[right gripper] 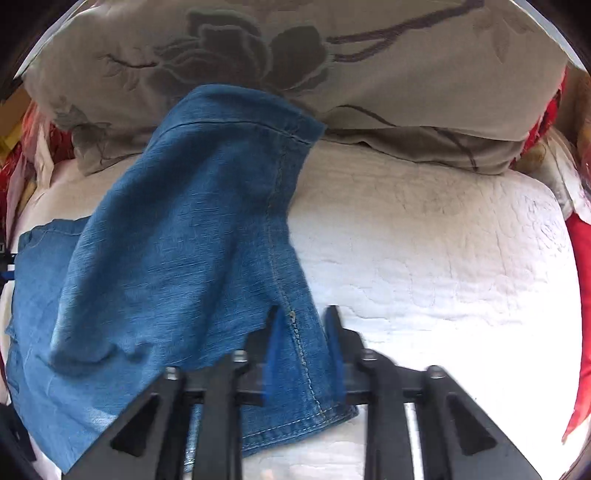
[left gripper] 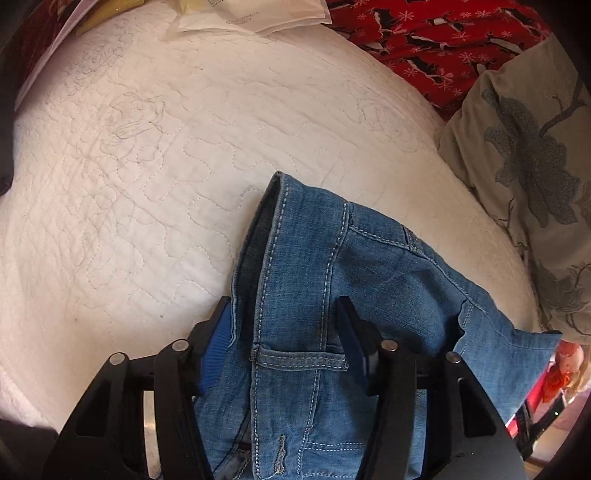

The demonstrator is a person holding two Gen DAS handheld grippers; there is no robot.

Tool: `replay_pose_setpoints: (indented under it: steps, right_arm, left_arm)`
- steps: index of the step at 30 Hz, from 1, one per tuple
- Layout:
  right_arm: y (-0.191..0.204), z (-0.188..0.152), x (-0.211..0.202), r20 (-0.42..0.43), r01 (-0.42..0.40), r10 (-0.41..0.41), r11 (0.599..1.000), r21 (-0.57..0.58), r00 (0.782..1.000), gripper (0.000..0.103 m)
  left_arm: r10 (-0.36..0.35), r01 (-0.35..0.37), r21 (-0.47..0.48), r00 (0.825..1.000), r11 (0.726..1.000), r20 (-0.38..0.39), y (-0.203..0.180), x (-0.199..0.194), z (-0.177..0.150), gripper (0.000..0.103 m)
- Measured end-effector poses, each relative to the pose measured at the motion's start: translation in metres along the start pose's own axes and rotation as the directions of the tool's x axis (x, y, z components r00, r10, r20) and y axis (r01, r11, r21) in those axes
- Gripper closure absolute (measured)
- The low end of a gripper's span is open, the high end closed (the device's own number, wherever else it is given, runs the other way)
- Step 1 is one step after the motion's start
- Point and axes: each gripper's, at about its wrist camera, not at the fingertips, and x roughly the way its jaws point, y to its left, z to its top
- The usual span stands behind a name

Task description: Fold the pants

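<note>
Left wrist view: left tongs [left gripper: 286, 325] point down at the bed, jaws roughly half open. The jeans [left gripper: 332, 280] waistband with a belt loop [left gripper: 301, 360] runs between the blue pads [left gripper: 216, 347]. The left pad touches the denim edge; the right pad looks clear of the fabric, so no firm clamp is visible. The denim lies bunched in the lower centre to lower right of the frame on the white quilt [left gripper: 147, 184]. A floral pillow [left gripper: 524, 155] sits at the right edge, red patterned fabric [left gripper: 443, 40] upper right, and a white plastic packet [left gripper: 251, 14] at top centre.

Right wrist view: right tongs [right gripper: 303, 325] angle steeply down, jaws narrow. A side seam of the pants leg runs between the pads near the hem [right gripper: 325, 417], which sits at lower centre. The picture is motion-blurred, so I can't tell whether the pads actually pinch the cloth. The leg runs from lower centre up to upper left, its far end lying against the pillow across the top of the frame.
</note>
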Motion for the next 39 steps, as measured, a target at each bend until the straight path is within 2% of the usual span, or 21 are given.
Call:
replay_pose_setpoints:
  steps: [2, 4, 6, 8, 9, 11, 13, 14, 15, 17, 19, 22, 24, 29, 32, 33, 34, 35, 36, 37, 39]
  right_arm:
    - [0.003, -0.002, -0.014, 0.019, 0.018, -0.017, 1.000, -0.024, 1.000, 0.093]
    - [-0.009, -0.011, -0.031, 0.049, 0.049, -0.048, 0.999, -0.022, 0.998, 0.093]
    - [-0.043, -0.027, -0.038, 0.034, 0.061, -0.064, 0.996, 0.069, 0.997, 0.090]
    - [-0.069, -0.041, -0.037, -0.004, 0.046, -0.046, 0.991, 0.128, 0.999, 0.092]
    - [-0.074, -0.049, -0.039, -0.005, 0.069, -0.069, 0.990, 0.123, 0.998, 0.086]
    - [-0.083, -0.054, -0.051, 0.023, -0.007, 0.004, 0.985, 0.170, 1.000, 0.086]
    - [-0.096, -0.051, -0.066, 0.102, -0.089, 0.066, 0.966, 0.244, 0.993, 0.074]
    - [-0.097, -0.049, -0.067, 0.133, -0.130, 0.096, 0.953, 0.274, 0.986, 0.058]
    - [-0.098, -0.043, -0.068, 0.159, -0.152, 0.108, 0.942, 0.300, 0.981, 0.048]
    - [-0.096, -0.023, -0.063, 0.185, -0.188, 0.133, 0.928, 0.322, 0.974, 0.045]
    - [-0.088, -0.010, -0.056, 0.183, -0.212, 0.158, 0.922, 0.324, 0.970, 0.045]
    - [-0.076, 0.015, -0.036, 0.163, -0.206, 0.160, 0.925, 0.319, 0.974, 0.045]
    - [-0.073, 0.030, -0.021, 0.155, -0.188, 0.143, 0.926, 0.328, 0.978, 0.045]
    - [-0.067, 0.056, 0.014, 0.132, -0.171, 0.134, 0.930, 0.326, 0.982, 0.045]
    - [-0.057, 0.065, 0.031, 0.098, -0.117, 0.093, 0.953, 0.278, 0.991, 0.043]
    - [-0.051, 0.067, 0.034, 0.088, -0.081, 0.061, 0.966, 0.245, 0.994, 0.047]
    - [-0.045, 0.069, 0.034, 0.083, -0.045, 0.028, 0.977, 0.209, 0.996, 0.052]
    - [-0.040, 0.070, 0.032, 0.084, -0.032, 0.017, 0.983, 0.181, 0.996, 0.076]
    - [-0.039, 0.069, 0.030, 0.085, -0.053, 0.039, 0.983, 0.175, 0.996, 0.090]
    - [-0.038, 0.068, 0.025, 0.090, -0.077, 0.062, 0.981, 0.180, 0.994, 0.090]
    - [-0.035, 0.064, 0.009, 0.122, -0.064, 0.045, 0.985, 0.161, 0.991, 0.090]
  left_arm:
    - [0.042, -0.043, 0.026, 0.999, 0.999, 0.024, -0.012, -0.004, -0.004, 0.062]
    - [0.074, -0.077, 0.063, 0.996, 0.995, 0.049, -0.020, -0.006, -0.007, 0.063]
    - [0.083, -0.086, 0.072, 0.996, 0.994, 0.043, -0.021, 0.001, -0.007, 0.063]
    - [0.060, -0.062, 0.060, 0.998, 0.996, 0.032, -0.017, 0.003, -0.005, 0.063]
    - [0.035, -0.036, 0.056, 0.999, 0.998, 0.024, -0.014, 0.001, -0.004, 0.063]
    - [-0.072, 0.072, 0.025, 0.997, 0.997, 0.003, 0.000, -0.005, 0.002, 0.063]
    - [-0.187, 0.188, -0.053, 0.982, 0.981, 0.013, 0.024, -0.012, 0.011, 0.063]
    - [-0.225, 0.227, -0.091, 0.974, 0.970, 0.029, 0.035, -0.016, 0.017, 0.060]
    - [-0.251, 0.253, -0.120, 0.967, 0.960, 0.032, 0.044, -0.016, 0.022, 0.053]
    - [-0.272, 0.272, -0.160, 0.962, 0.949, 0.022, 0.053, -0.012, 0.030, 0.048]
    - [-0.268, 0.264, -0.156, 0.963, 0.952, 0.000, 0.050, -0.005, 0.035, 0.048]
    - [-0.254, 0.249, -0.121, 0.967, 0.961, -0.028, 0.032, 0.003, 0.032, 0.048]
    - [-0.213, 0.210, -0.082, 0.977, 0.974, -0.025, 0.019, 0.006, 0.032, 0.037]
    - [-0.170, 0.169, -0.020, 0.985, 0.985, -0.022, 0.010, 0.005, 0.033, 0.032]
    - [-0.167, 0.166, -0.008, 0.986, 0.986, -0.026, 0.003, 0.007, 0.035, 0.032]
    - [-0.163, 0.163, -0.005, 0.986, 0.987, -0.023, 0.002, 0.007, 0.035, 0.032]
    - [-0.150, 0.150, 0.000, 0.989, 0.989, -0.020, -0.001, 0.007, 0.034, 0.034]
    - [-0.130, 0.130, 0.019, 0.991, 0.991, -0.017, -0.006, 0.006, 0.033, 0.056]
    - [-0.088, 0.089, 0.049, 0.996, 0.995, -0.022, -0.012, 0.006, 0.031, 0.075]
    - [-0.053, 0.054, 0.076, 0.998, 0.996, -0.021, -0.017, 0.005, 0.029, 0.079]
    - [-0.032, 0.032, 0.102, 0.999, 0.994, 0.007, -0.021, -0.004, 0.025, 0.086]
